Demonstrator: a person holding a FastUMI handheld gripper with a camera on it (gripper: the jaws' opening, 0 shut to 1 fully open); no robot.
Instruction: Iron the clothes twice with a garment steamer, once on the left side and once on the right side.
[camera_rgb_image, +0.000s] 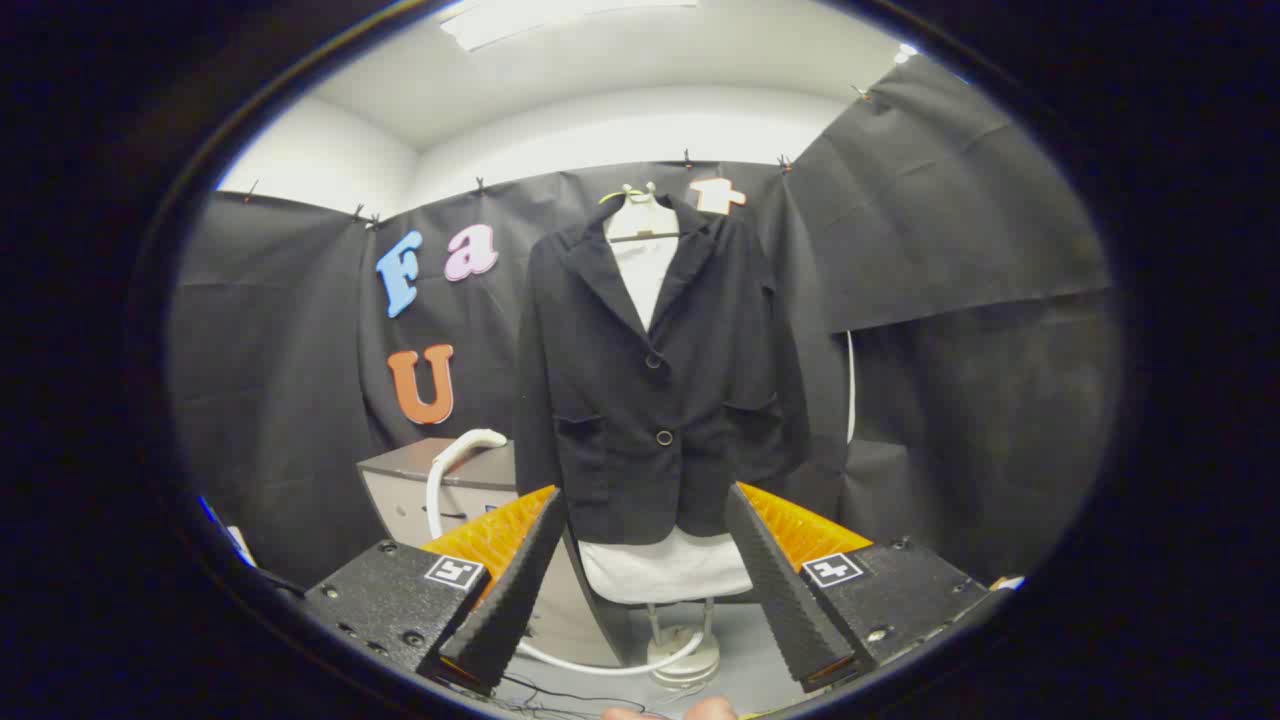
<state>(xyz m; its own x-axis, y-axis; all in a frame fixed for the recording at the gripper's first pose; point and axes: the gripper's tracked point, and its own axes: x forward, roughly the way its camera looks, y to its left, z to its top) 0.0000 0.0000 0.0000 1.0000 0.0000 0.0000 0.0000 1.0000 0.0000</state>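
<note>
Gripper view looks straight ahead at a black jacket (650, 400) hanging on a hanger (640, 215) against the booth's dark cloth wall. The jacket is a blazer cut with notched lapels, two buttons done up down the front and a flap pocket on each side; its sleeves hang straight down and the fabric looks fairly smooth. A white garment (645, 270) shows in the open neck, and a pale padded board or form (665, 565) sticks out below the hem, carried on a thin post with a round white base (685, 660) on the floor. A white hose (450, 470) curves up beside a grey cabinet (420, 480) to the jacket's side and loops along the floor towards the base. The gripper (645, 530) has its fingers spread wide apart with nothing between them, and the jacket hangs beyond them, framed in the gap. Fingertips of a person's hand (680, 710) show just below the gripper.
</note>
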